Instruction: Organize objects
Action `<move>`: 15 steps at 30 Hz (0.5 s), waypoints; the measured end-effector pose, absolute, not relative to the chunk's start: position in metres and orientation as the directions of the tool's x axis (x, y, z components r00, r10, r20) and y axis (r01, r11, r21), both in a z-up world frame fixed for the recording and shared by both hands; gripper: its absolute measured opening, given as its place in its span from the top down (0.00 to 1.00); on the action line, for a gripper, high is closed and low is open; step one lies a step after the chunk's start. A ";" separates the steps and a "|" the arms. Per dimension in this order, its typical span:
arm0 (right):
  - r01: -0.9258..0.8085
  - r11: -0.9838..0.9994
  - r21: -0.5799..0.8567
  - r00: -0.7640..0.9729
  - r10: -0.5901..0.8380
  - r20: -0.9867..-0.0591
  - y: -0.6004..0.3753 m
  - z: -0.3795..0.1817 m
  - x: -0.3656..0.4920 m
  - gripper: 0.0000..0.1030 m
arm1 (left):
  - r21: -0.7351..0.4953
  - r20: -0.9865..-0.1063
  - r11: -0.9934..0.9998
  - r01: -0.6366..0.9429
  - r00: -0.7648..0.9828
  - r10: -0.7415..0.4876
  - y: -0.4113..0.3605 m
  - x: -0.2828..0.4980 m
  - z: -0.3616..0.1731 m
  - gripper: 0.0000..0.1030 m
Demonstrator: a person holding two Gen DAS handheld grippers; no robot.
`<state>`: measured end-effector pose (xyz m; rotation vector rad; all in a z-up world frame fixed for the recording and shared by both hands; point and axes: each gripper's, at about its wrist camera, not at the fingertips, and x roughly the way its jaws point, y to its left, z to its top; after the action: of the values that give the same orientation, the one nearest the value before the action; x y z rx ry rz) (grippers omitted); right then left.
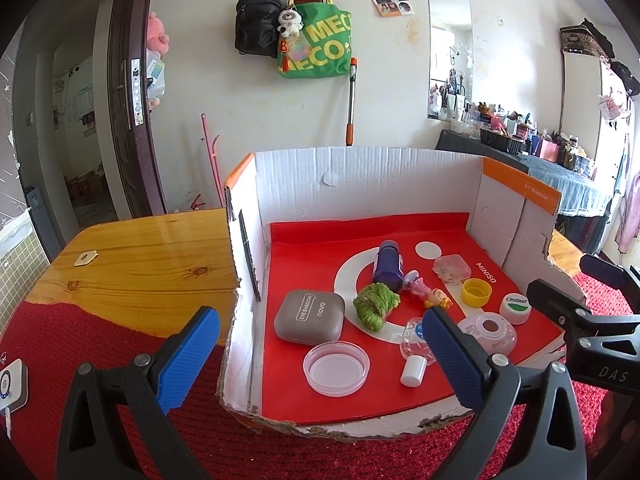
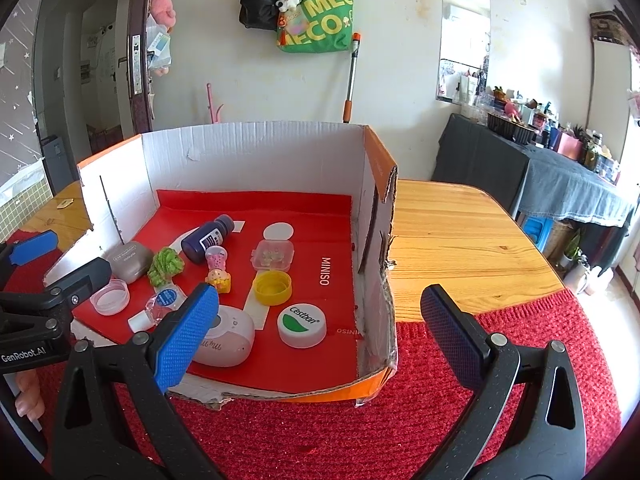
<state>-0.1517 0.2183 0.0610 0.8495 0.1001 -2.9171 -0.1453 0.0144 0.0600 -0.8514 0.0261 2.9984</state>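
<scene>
My left claw [image 1: 320, 354]: spread wide, empty, touching nothing. My right claw [image 2: 320, 330]: likewise. Small clutter lies in the open white cardboard box [image 1: 360, 176] on the wooden worktop [image 1: 136, 248], just beyond both.

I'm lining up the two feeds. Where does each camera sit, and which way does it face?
Left wrist: on the left tongs, at the box's front left, facing in; own open fingers and the right tongs at the frame's right show.
Right wrist: on the right tongs, at the box's front right, facing in; own open fingers and the left tongs at left show.
Shared: box, yellow cap, green bag.
</scene>
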 end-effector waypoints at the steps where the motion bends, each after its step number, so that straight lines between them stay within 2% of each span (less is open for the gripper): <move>1: 0.116 -0.993 -0.033 -0.840 -0.080 -0.536 0.219 0.061 -0.151 0.00 | 0.009 -0.522 -1.000 -0.027 -0.853 0.018 0.014 -0.145 0.061 0.00; 10: 0.119 -0.993 -0.023 -0.855 -0.091 -0.511 0.219 0.072 -0.139 0.00 | -0.018 -0.493 -0.999 -0.028 -0.869 0.033 0.011 -0.127 0.078 0.00; 15: 0.124 -0.992 -0.011 -0.863 -0.103 -0.495 0.220 0.089 -0.121 0.00 | -0.015 -0.510 -0.999 -0.040 -0.859 0.043 0.013 -0.112 0.085 0.00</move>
<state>-0.1212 0.2203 0.0890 0.7729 0.0648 -2.9227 -0.1123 0.0133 0.0854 -0.8204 -0.0065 2.9879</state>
